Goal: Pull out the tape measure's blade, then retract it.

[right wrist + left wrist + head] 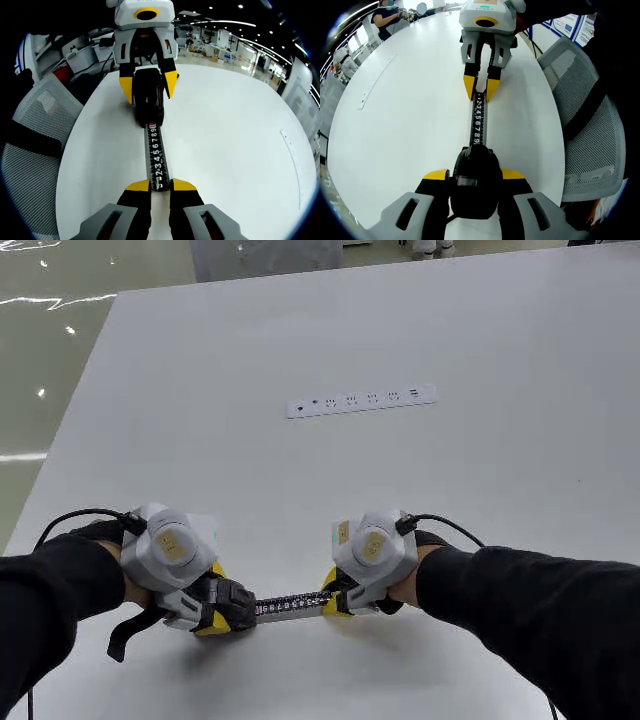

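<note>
1. Count: one black, rounded plastic tape measure case (475,182). One narrow black blade (478,122) with white numerals, a short length of it out of the case. Two claws, white-bodied with yellow-tipped jaws.
2. left claw (475,175): clenched on the tape measure case, one jaw on either side. In the head view it is the one on the left.
3. right claw (160,186): clenched on the free end of the blade, jaws nipped over the tip. Numerals up to 9 are readable between tip and case.
4. The two claws face each other, and the blade runs straight between them, low over the flat white worktop (300,330). Whether the case or the blade touches the surface, cannot tell.
5. Surroundings: one slim white power strip (362,400) lies across the middle of the worktop, well apart from the tape measure. One grey mesh chair (585,125) stands just off the near edge, beside the claws. Two black cables, one trailing from each claw body.
6. Edges and room: the tape measure is close to the near edge, and the worktop's left edge is near the left claw. Open worktop stretches ahead to the power strip, beyond it, and to the right.
</note>
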